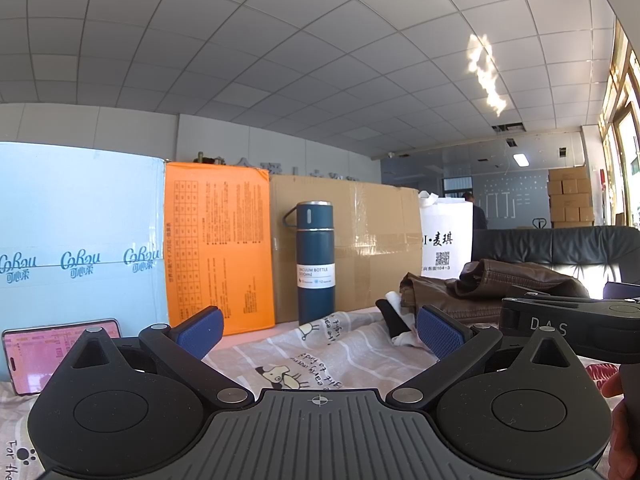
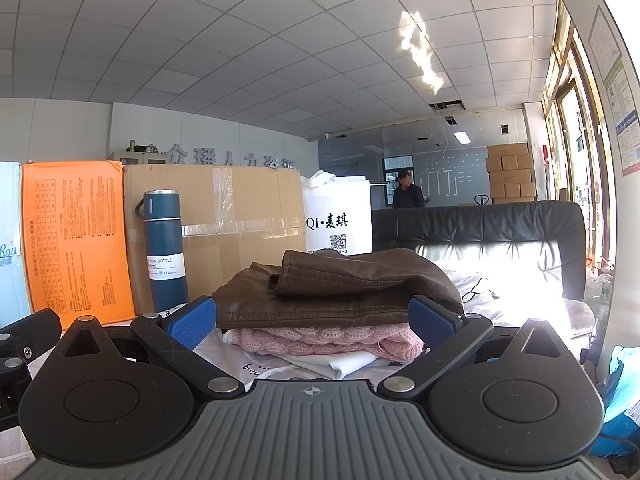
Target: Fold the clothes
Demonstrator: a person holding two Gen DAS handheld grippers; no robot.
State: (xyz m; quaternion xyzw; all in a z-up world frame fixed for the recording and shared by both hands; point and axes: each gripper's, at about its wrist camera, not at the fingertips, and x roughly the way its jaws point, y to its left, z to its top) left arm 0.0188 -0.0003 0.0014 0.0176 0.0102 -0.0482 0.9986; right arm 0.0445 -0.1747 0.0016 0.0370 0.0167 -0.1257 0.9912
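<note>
Left gripper [image 1: 319, 330]: jaws apart, empty, low over the printed sheet [image 1: 320, 356], likely waiting.
Right gripper [image 2: 313, 320]: jaws wide, nothing pinched, lined up on the stack.
Clothes: brown leather jacket [image 2: 340, 292] folded atop pink knit sweater [image 2: 320, 340] and white garment [image 2: 344, 362], stacked to keep folds tidy.
Backdrop: vacuum bottle [image 1: 315, 256] upright against cardboard box [image 1: 372, 240].
Hidden: stack's base behind gripper; right side washed out by glare.

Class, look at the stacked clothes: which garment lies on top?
The brown leather jacket; the pink knit sweater and white garment lie beneath it.
</note>
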